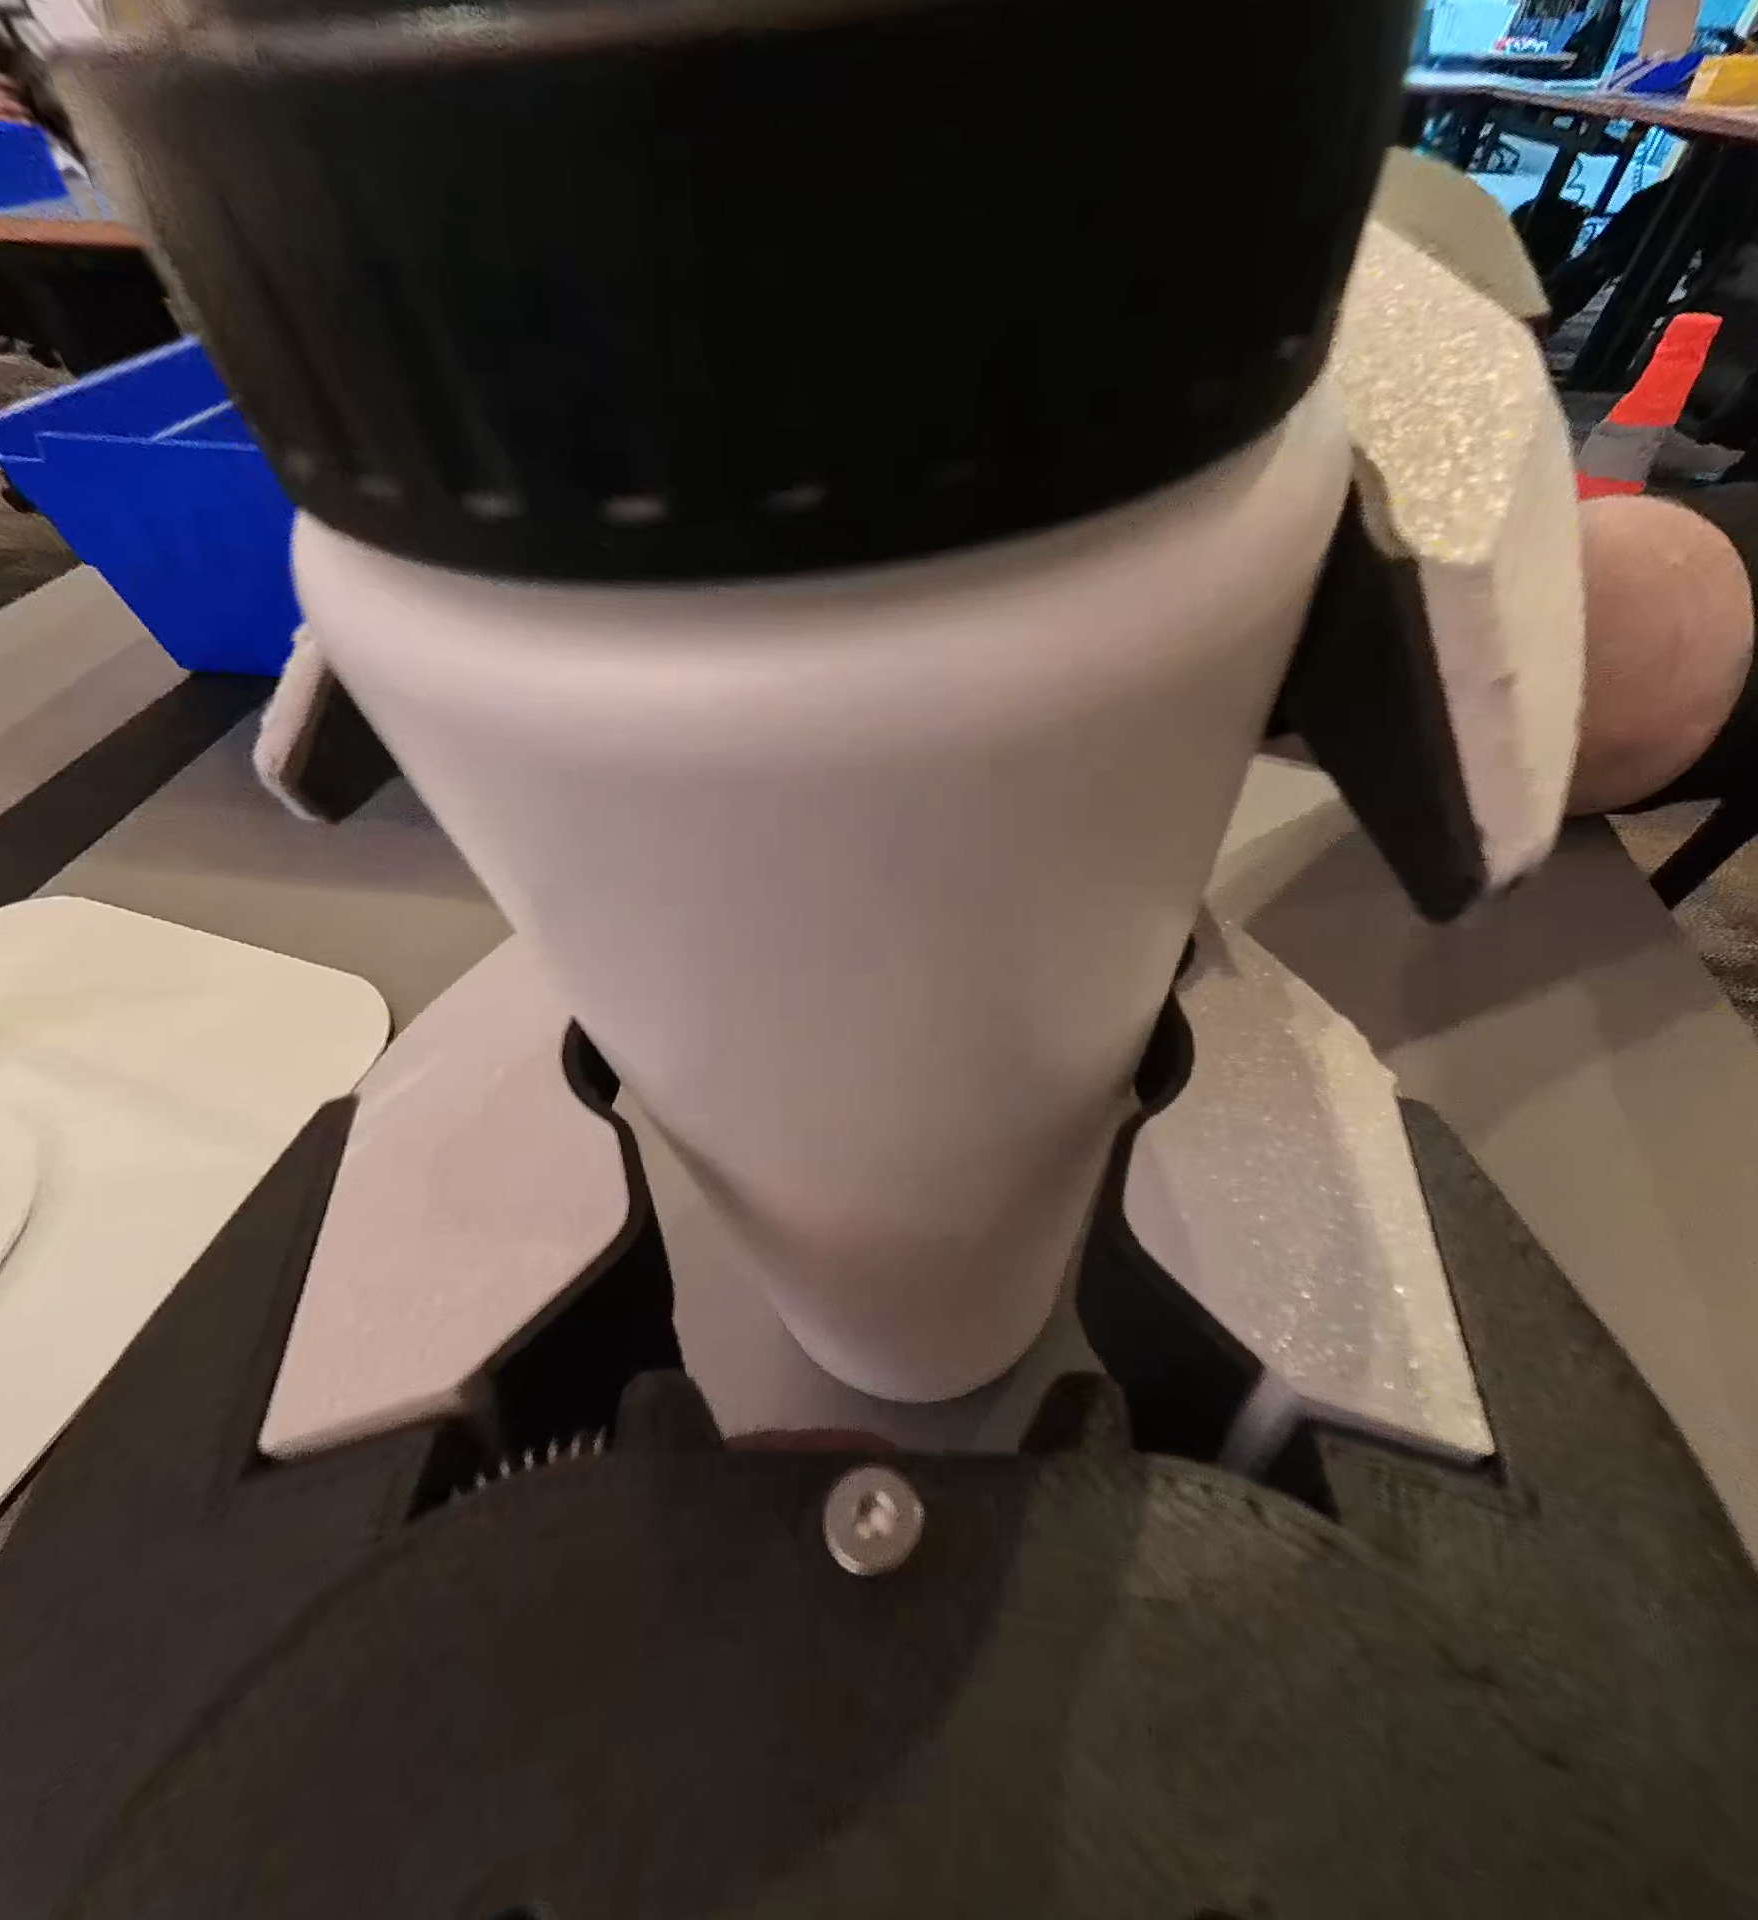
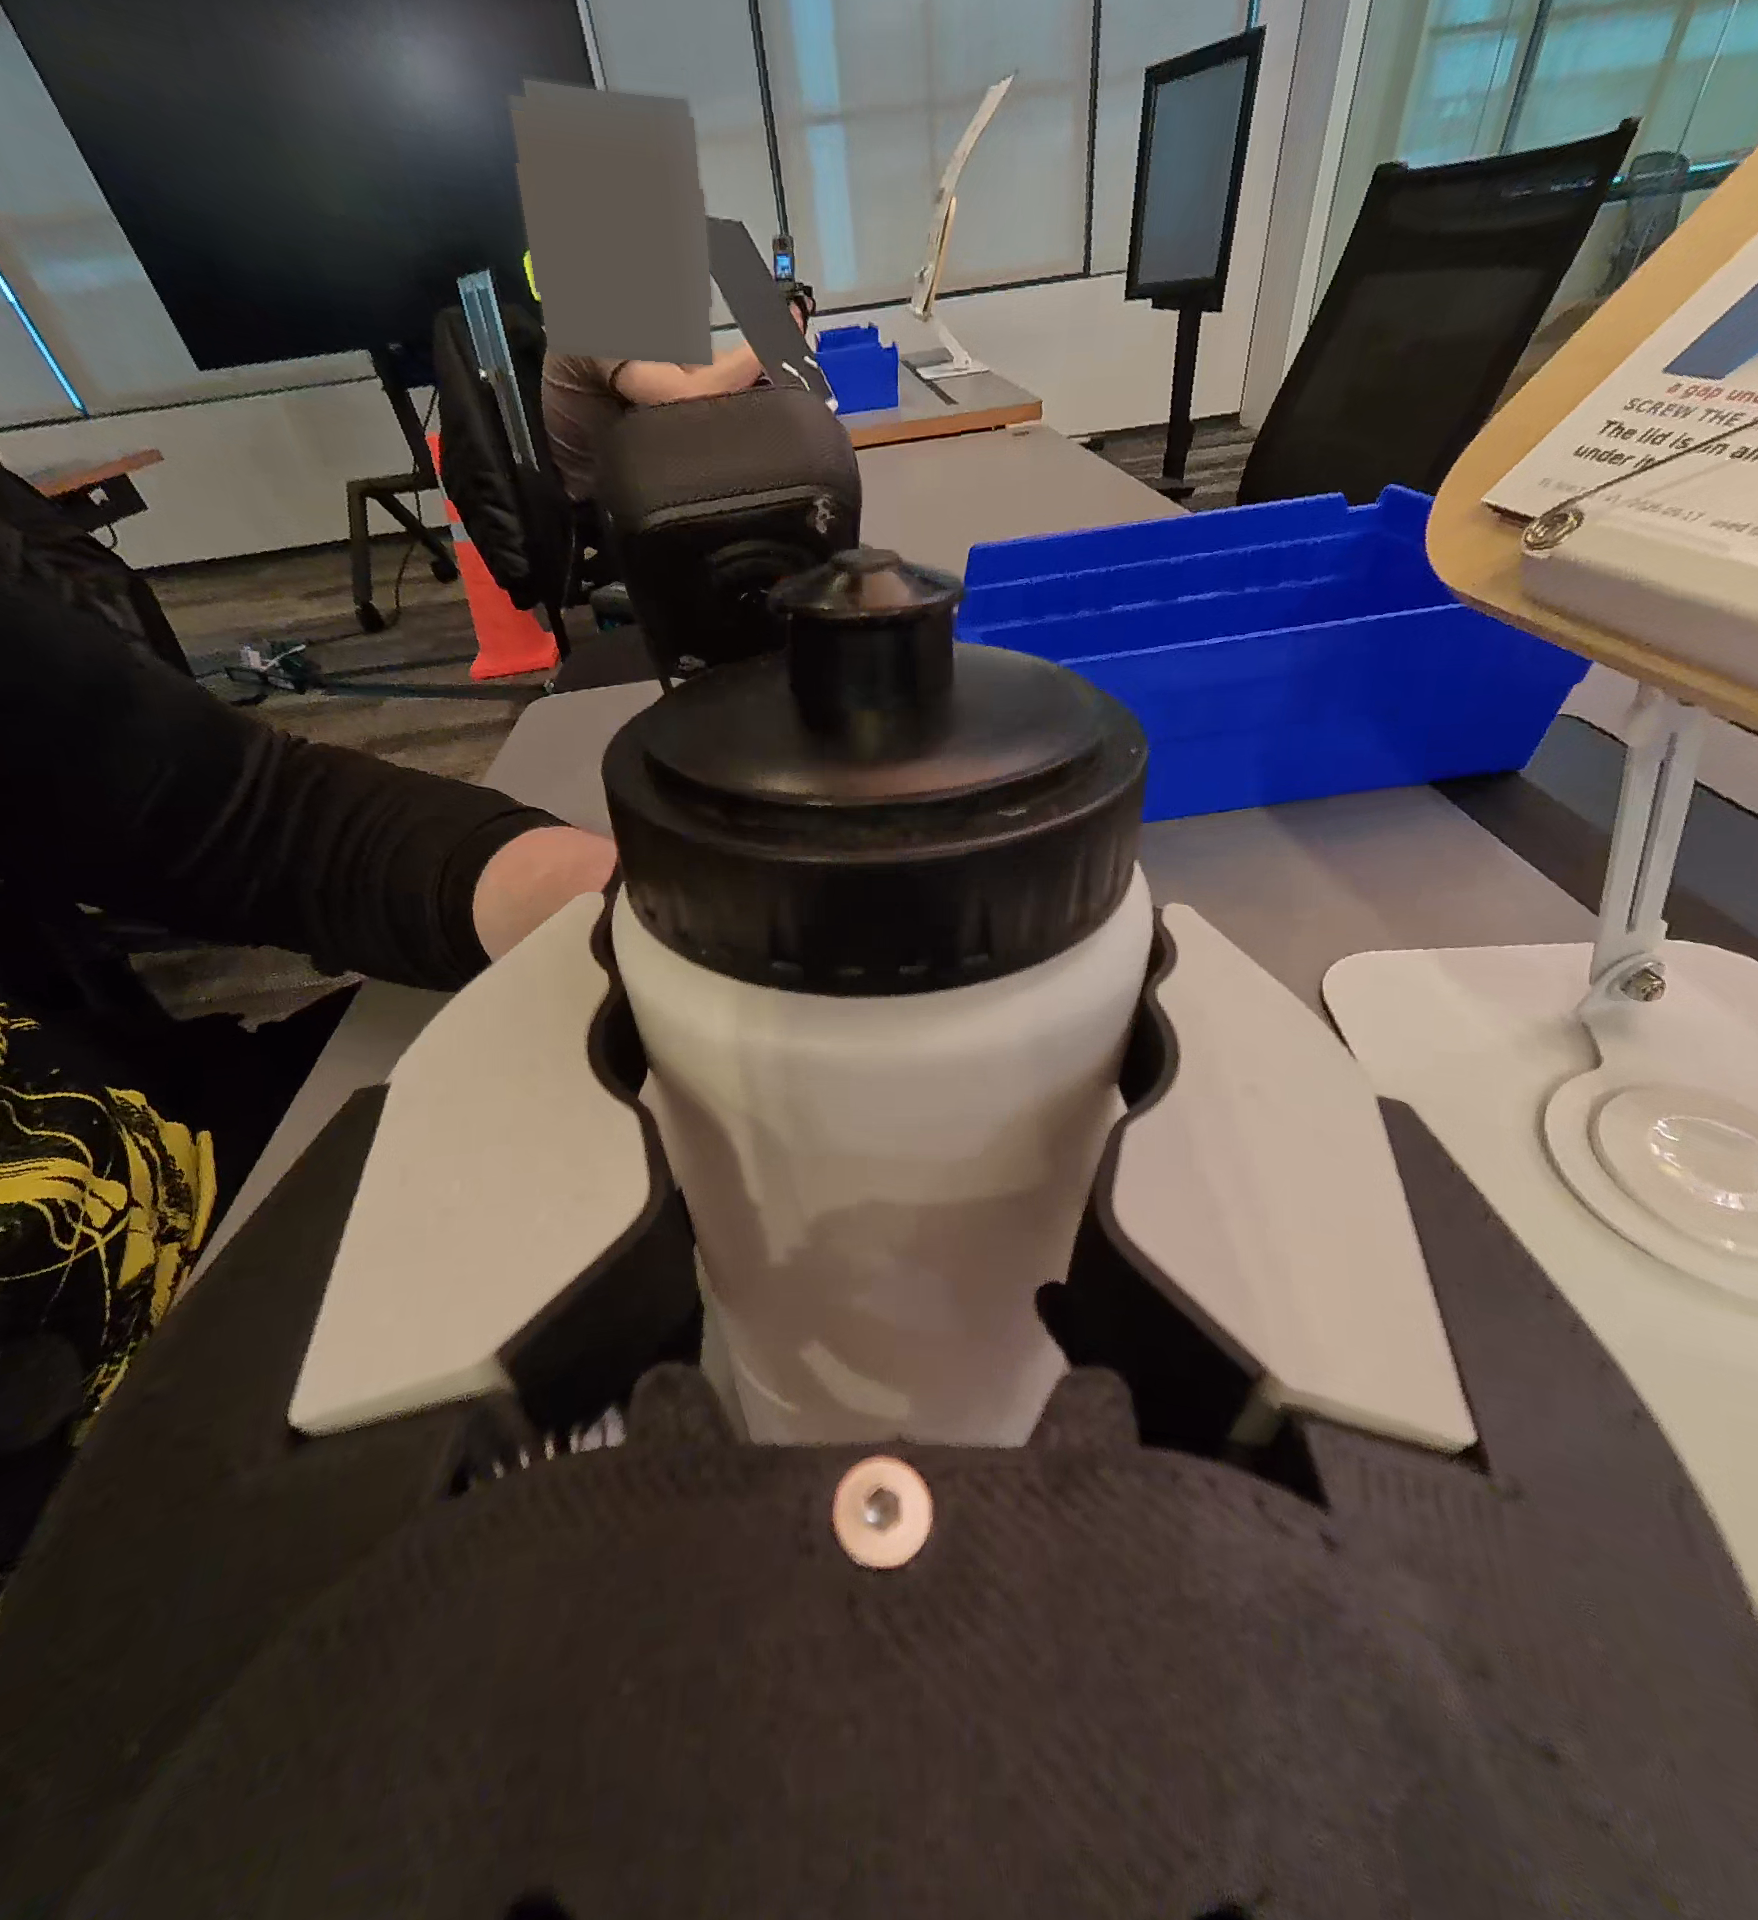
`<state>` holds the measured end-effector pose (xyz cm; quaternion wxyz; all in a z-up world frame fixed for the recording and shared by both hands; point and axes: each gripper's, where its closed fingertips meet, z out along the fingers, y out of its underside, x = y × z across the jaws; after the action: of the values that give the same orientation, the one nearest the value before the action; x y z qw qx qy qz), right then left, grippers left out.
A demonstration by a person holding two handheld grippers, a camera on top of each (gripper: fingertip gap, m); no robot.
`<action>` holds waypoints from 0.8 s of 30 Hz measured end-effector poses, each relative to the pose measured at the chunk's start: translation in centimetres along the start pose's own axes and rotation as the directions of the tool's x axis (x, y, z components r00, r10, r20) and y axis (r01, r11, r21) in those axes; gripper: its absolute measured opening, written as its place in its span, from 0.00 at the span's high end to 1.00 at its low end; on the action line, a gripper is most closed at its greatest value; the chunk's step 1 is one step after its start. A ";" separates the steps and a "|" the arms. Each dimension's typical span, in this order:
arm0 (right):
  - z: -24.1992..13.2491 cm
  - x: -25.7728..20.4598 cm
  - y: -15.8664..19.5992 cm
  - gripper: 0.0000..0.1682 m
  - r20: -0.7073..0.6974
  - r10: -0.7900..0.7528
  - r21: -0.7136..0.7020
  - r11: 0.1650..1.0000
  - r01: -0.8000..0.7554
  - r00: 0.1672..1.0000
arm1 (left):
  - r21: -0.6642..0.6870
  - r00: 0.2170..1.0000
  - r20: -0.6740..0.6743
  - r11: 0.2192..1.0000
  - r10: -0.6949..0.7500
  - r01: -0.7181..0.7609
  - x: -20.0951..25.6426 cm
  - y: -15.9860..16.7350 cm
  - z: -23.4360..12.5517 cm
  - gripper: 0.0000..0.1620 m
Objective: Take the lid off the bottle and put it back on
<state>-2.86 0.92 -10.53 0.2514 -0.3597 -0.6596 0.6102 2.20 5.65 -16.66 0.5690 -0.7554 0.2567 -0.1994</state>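
Black jaws of the left gripper [image 1: 875, 1049] and right gripper [image 2: 880, 1023] both clamp the white bottle [image 2: 880, 1122] from opposite sides. Its black lid [image 2: 875, 821] sits screwed on above the fingers. With neither gripper on the lid, twisting would likely just spin the bottle or let it slip.

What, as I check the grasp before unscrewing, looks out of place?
Nothing is spilled or damaged, and the lid sits level on the bottle. One oddity: the left gripper and right gripper both clamp the white body, neither the lid.
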 end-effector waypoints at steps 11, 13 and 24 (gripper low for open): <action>-1.4 -0.7 0.6 0.45 0.018 -0.058 -0.019 0.998 0.058 0.998 | -0.050 0.997 0.022 0.996 0.070 -0.069 0.5 0.2 0.9 0.39; -1.4 -0.8 0.7 0.46 0.022 -0.058 -0.026 0.998 0.058 0.998 | -0.039 0.997 0.016 0.997 0.070 -0.069 0.6 0.1 0.9 0.40; -4.9 -0.5 -2.6 0.44 -0.059 -0.033 -0.144 0.989 0.024 0.998 | -0.027 0.997 0.018 0.997 0.074 -0.073 0.6 0.1 0.9 0.40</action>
<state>0.79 3.63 -7.28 0.2537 -0.3857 -0.6989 0.5463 3.24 5.95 -17.01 0.5685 -0.7547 0.2814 -0.1677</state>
